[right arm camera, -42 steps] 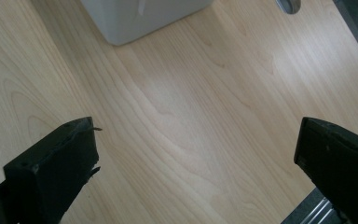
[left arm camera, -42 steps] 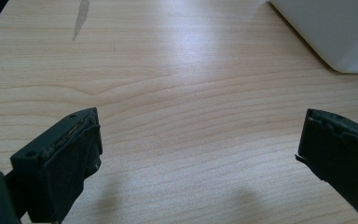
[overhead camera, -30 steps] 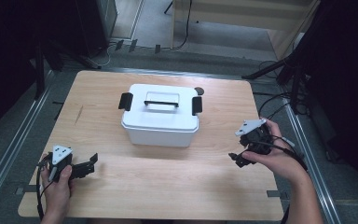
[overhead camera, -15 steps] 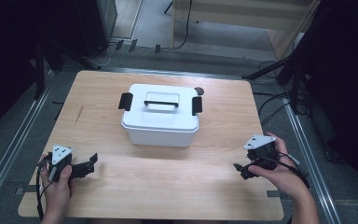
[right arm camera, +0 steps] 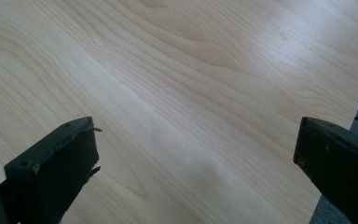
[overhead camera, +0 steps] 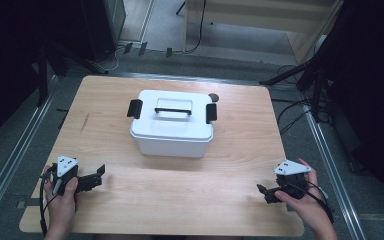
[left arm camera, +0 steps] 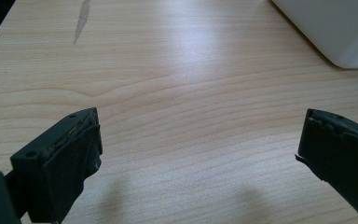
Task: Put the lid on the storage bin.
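The pale wooden table is seen whole from the high view, with the white lidded plastic box just past its centre, black latches at both ends. In the left gripper view only a white corner of that box is caught, at two o'clock, the rest cut off. The left tongs are held low at seven o'clock, spread and empty. The right tongs, at five o'clock, are likewise spread over bare wood, well apart from the box.
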`<state>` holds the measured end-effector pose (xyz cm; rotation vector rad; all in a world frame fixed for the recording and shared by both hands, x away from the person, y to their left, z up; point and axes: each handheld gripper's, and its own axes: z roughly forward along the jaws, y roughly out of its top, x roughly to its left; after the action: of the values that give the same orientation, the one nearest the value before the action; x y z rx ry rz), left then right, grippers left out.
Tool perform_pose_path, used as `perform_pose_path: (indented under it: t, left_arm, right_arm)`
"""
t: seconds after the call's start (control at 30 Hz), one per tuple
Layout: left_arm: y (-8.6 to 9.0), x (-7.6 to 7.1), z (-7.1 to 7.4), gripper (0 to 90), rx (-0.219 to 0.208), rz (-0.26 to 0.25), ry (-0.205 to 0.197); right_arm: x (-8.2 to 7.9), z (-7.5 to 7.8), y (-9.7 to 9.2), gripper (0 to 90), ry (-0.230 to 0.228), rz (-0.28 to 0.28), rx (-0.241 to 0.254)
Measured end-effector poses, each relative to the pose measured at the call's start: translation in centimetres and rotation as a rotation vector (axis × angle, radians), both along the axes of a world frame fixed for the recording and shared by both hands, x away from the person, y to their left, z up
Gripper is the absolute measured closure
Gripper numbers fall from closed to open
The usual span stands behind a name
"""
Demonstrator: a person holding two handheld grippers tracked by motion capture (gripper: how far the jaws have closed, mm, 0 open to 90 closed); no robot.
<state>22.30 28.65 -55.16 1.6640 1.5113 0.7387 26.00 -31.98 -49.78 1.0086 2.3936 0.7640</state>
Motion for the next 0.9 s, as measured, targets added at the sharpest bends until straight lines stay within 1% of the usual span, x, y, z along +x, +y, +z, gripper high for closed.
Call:
perform_pose_path:
  t: [0.03,0.07,0.13,0.2,0.3,0.4,0.43,0.47,0.53,0.57,0.67,0.73,0.83,0.87,0.9]
  left_arm:
    - [0.0,0.0,0.0,0.2,0.002,0.001,0.000]
    - [0.0,0.0,0.0,0.2,0.001,0.000,0.000]
    - [0.0,0.1,0.0,0.2,0.010,-0.003,0.001]
    - [-0.1,0.0,0.0,0.2,0.016,-0.001,0.002]
    - [-0.1,0.0,0.0,0.2,0.019,0.000,-0.003]
    - [-0.2,0.0,0.0,0.2,0.019,0.001,-0.004]
    - [-0.2,0.0,0.0,0.2,0.023,0.001,-0.004]
    - [-0.2,0.0,0.0,0.2,0.025,-0.001,-0.002]
    - [-0.3,0.0,0.0,0.2,0.030,0.002,-0.005]
    - [-0.3,0.0,0.0,0.2,0.030,0.002,-0.005]
    - [-0.4,0.0,0.0,0.2,0.041,-0.002,-0.004]
    - [-0.5,0.0,0.0,0.2,0.046,-0.003,-0.003]
    - [-0.5,0.0,0.0,0.2,0.055,-0.002,-0.004]
    - [-0.5,0.0,0.0,0.2,0.055,-0.002,-0.004]
    - [-0.6,0.0,0.0,0.2,0.057,0.000,0.001]
  right_arm:
    - [-0.2,-0.2,-0.2,0.0,-0.005,-0.002,0.013]
    - [-0.5,-0.4,-0.2,0.0,-0.010,-0.004,0.017]
    - [-1.0,-0.7,-0.2,0.0,-0.032,-0.014,0.007]
    - [-1.2,-1.1,-0.3,0.0,-0.051,-0.033,0.020]
    - [-1.4,-1.9,-0.5,0.0,-0.054,-0.056,0.057]
    - [-1.5,-3.0,-0.6,0.0,-0.059,-0.073,0.080]
    - [-1.6,-3.3,-0.6,0.0,-0.055,-0.079,0.095]
    - [-1.6,-3.6,-0.7,0.0,-0.047,-0.076,0.099]
    - [-1.8,-4.1,-0.7,0.0,-0.038,-0.080,0.090]
    - [-1.8,-4.4,-0.8,0.0,-0.034,-0.078,0.101]
    - [-2.0,-4.7,-0.9,0.0,-0.036,-0.082,0.126]
    - [-2.1,-5.0,-0.9,0.0,-0.053,-0.071,0.135]
    - [-2.1,-5.1,-1.1,0.0,-0.064,-0.076,0.157]
    - [-2.1,-5.1,-1.1,0.0,-0.064,-0.076,0.157]
    - [-2.1,-5.2,-1.3,0.0,-0.064,-0.092,0.179]
